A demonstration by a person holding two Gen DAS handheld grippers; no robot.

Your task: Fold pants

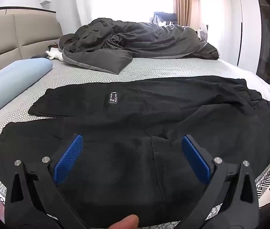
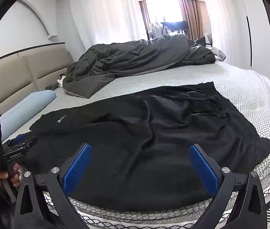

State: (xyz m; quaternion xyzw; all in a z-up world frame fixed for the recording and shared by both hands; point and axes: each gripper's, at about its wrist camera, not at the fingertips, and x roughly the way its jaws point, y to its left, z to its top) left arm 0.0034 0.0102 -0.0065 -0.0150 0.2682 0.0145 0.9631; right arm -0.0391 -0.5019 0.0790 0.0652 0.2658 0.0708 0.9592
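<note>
**Black pants spread on the bed, both grippers released above the near edge**

The pants (image 1: 135, 126) lie flat on the bed (image 1: 154, 66), long axis running left to right across both views. The leg ends point left toward the blue pillow (image 1: 11, 80); the gathered waistband (image 2: 211, 103) lies at the right. A small label (image 1: 113, 97) shows on the far leg.

The left gripper (image 1: 133, 145) is spread wide, blue pads apart, nothing between them; it hangs over the near leg, tilted downward. The right gripper (image 2: 140, 154) is likewise released and empty, angled down over the pants near the bed's edge. A hand (image 2: 3, 177) grips the left gripper's handle.
</note>
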